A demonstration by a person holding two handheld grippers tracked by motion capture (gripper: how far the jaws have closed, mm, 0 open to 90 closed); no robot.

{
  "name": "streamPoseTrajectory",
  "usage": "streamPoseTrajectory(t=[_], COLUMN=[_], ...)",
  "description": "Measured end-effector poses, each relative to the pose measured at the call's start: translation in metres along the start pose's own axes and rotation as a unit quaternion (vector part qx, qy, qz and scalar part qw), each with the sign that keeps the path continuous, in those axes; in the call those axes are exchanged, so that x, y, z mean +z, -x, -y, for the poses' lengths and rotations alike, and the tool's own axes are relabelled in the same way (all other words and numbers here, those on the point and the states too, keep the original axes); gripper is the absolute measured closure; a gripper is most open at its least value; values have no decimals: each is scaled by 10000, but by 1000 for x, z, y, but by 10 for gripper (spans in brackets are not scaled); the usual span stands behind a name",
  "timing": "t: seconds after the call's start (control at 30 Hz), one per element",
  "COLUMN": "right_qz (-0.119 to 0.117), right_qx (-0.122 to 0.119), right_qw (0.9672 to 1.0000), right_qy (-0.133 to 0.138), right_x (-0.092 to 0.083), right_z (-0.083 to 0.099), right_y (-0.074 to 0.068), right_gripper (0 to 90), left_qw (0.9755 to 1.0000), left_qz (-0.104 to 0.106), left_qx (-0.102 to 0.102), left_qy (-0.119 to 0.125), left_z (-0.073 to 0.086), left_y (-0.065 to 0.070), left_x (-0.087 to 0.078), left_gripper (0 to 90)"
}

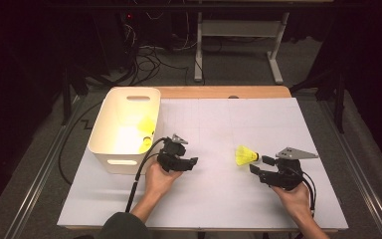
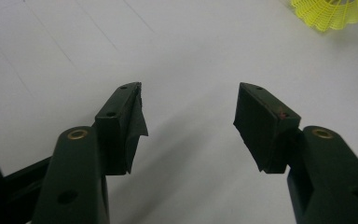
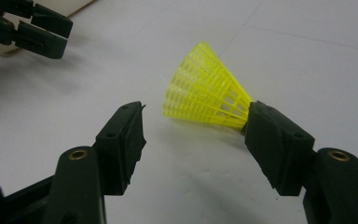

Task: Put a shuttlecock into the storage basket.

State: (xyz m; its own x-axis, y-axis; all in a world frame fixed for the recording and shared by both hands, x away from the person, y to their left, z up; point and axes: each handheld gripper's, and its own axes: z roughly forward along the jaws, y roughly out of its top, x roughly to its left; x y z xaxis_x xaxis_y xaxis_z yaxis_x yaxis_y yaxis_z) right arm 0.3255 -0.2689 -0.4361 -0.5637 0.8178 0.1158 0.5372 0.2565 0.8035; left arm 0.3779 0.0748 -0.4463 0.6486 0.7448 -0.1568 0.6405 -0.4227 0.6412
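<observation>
A yellow plastic shuttlecock (image 1: 246, 155) (image 3: 205, 93) lies on its side on the white table sheet (image 1: 229, 199), right of centre. My right gripper (image 1: 259, 164) (image 3: 193, 109) is open around its narrow end; the cork tip is hidden behind one jaw, and the other pad stands clear of the skirt. Left of centre, my left gripper (image 1: 193, 161) (image 2: 189, 100) is open with nothing between its pads. It points toward the shuttlecock (image 2: 333, 11), which shows at the top right edge of the left gripper view.
A white plastic bin (image 1: 129, 90) stands at the table's left, close behind the left gripper, with two yellow shuttlecocks (image 1: 146, 127) inside. The left gripper (image 3: 28, 23) shows at top left of the right gripper view. A wooden table edge (image 1: 219, 92) runs along the back.
</observation>
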Motion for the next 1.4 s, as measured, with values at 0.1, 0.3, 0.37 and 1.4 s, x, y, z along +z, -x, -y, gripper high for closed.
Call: streamPoseTrajectory(t=[0.1, 0.3, 0.37, 1.4], right_qz=[3, 21, 39, 494], right_qx=[-3, -22, -41, -195], right_qw=[10000, 9998, 9997, 9939], right_qy=[-48, -210, -239, -972], right_x=[4, 11, 14, 52], right_z=[-7, -22, -26, -50], right_y=[0, -1, -2, -7], right_gripper=[403, 416, 418, 506], left_qw=[10000, 10000, 10000, 10000], left_qz=[19, 80, 65, 75], left_qx=[-23, -35, -20, 14], left_qy=[7, -18, -44, -40], left_z=[0, 0, 0, 0], left_y=[0, 0, 0, 2], left_x=[0, 1, 1, 1], left_gripper=[422, 421, 420, 380])
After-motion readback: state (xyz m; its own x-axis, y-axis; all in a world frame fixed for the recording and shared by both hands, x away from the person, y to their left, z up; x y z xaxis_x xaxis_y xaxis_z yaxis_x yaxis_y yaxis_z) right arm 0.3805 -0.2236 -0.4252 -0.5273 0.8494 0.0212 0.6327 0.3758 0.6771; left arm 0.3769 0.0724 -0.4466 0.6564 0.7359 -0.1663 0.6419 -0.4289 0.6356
